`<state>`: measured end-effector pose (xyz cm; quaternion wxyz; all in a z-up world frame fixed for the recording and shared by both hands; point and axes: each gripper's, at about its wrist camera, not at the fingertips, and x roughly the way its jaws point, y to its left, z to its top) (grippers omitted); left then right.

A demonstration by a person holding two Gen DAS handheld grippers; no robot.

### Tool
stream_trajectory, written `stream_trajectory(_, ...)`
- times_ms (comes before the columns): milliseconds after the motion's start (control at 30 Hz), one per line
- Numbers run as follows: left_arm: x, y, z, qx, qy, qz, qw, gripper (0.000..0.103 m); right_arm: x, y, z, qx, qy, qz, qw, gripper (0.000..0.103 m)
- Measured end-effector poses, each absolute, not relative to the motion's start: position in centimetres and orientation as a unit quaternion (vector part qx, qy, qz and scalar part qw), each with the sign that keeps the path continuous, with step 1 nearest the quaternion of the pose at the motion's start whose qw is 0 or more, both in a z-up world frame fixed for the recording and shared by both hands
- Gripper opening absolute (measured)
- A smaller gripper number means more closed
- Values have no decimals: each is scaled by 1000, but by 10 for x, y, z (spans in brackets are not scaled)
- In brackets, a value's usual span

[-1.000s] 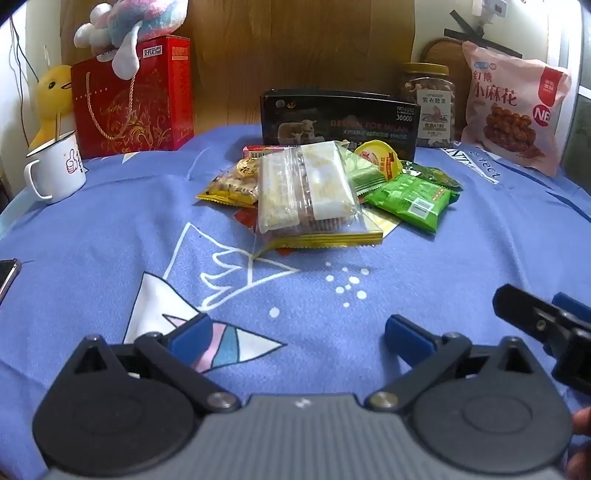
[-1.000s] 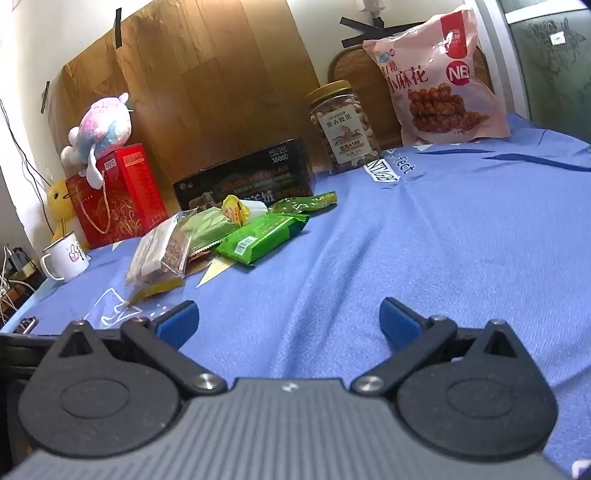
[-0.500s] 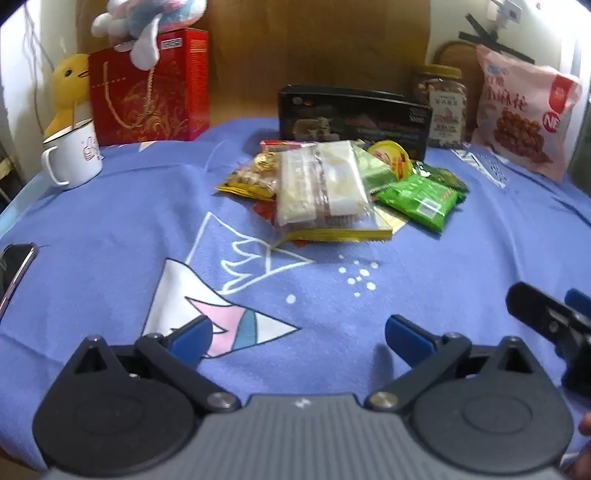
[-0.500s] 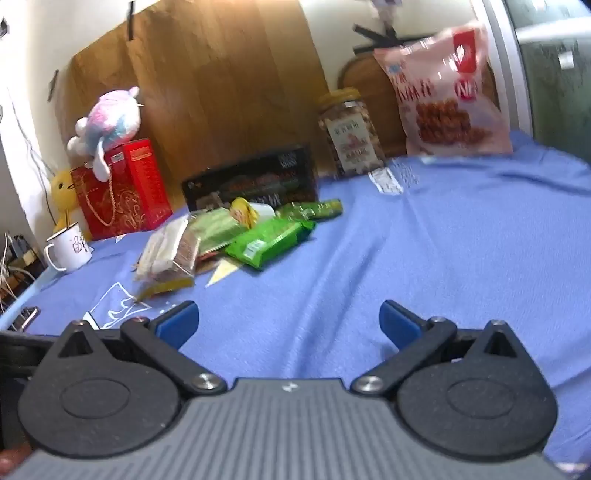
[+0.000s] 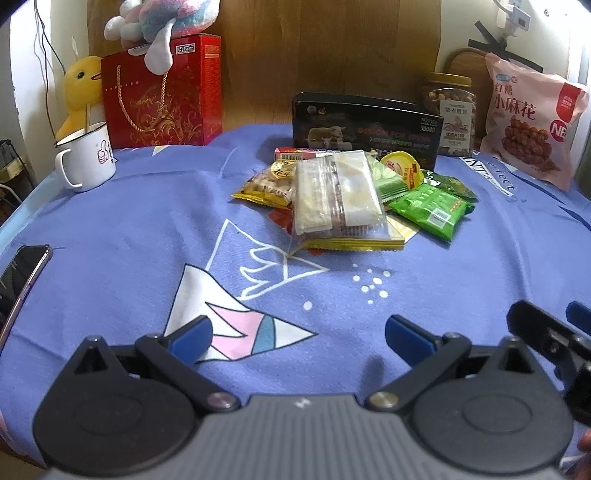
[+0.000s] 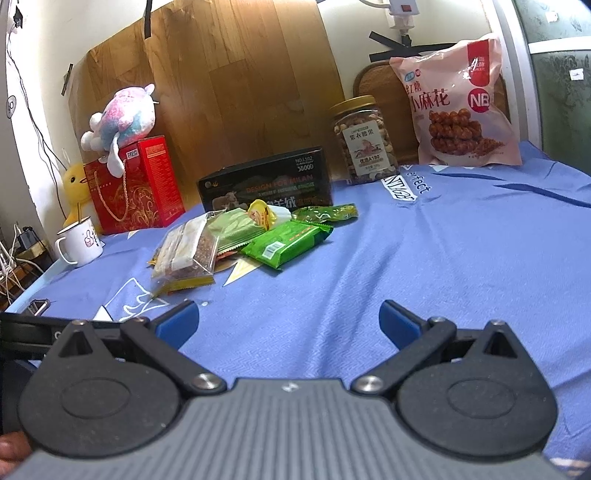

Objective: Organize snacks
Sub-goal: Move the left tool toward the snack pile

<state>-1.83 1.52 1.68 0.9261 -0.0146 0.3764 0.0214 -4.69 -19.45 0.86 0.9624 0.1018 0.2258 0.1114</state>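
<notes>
A heap of small snack packets [image 5: 351, 195] lies near the middle of the blue tablecloth [image 5: 129, 229], just in front of a black box [image 5: 365, 125]. On top sits a clear wrapper of pale and brown bars [image 5: 336, 192] [image 6: 188, 247] with a yellow edge. Beside it lie a bright green packet [image 5: 430, 208] [image 6: 286, 243] showing a white barcode label, a darker green packet [image 6: 327, 213], a yellow packet [image 5: 267, 184] and a small round yellow-lidded cup [image 5: 402, 168].

The black box reads "DESIGN FOR MILAN" and "3000D" in the right wrist view [image 6: 266, 182]. To its right stand a nut jar [image 6: 364, 140] labelled "A180" and a pink bag [image 6: 458, 103] marked "NB" with Chinese characters. The cloth carries the letters "erfect". A red gift bag [image 5: 162, 96] under a plush toy [image 5: 162, 18], a yellow duck [image 5: 79, 92], a white mug [image 5: 86, 158] and a phone [image 5: 22, 273] stand to the left.

The left gripper [image 5: 297, 334] and right gripper [image 6: 288, 319] hover over bare cloth well short of the heap, both spread wide and holding nothing.
</notes>
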Motion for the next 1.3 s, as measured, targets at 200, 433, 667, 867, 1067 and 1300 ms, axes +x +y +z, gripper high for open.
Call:
stream_trajectory(200,-17,16,16,-10,374,30,927,103,-47,-195,7,105,226,112,962,103)
stream_trajectory(433,-16,16,14,-5,374,35,927,103,-45,-197,4,114,234,115,959,92)
stream_trajectory(667,-15,18,13,-2,373,39,927,103,-45,-197,2,118,237,117,957,84)
stream_trajectory(867,-14,19,12,-1,373,42,927,103,-43,-198,1,121,244,120,955,76)
stream_trajectory(1067,-14,25,13,-7,367,37,929,103,-41,-196,0,119,249,121,954,70)
stream_trajectory(1300,-10,47,27,-23,341,8,940,103,-32,-188,4,101,251,133,953,69)
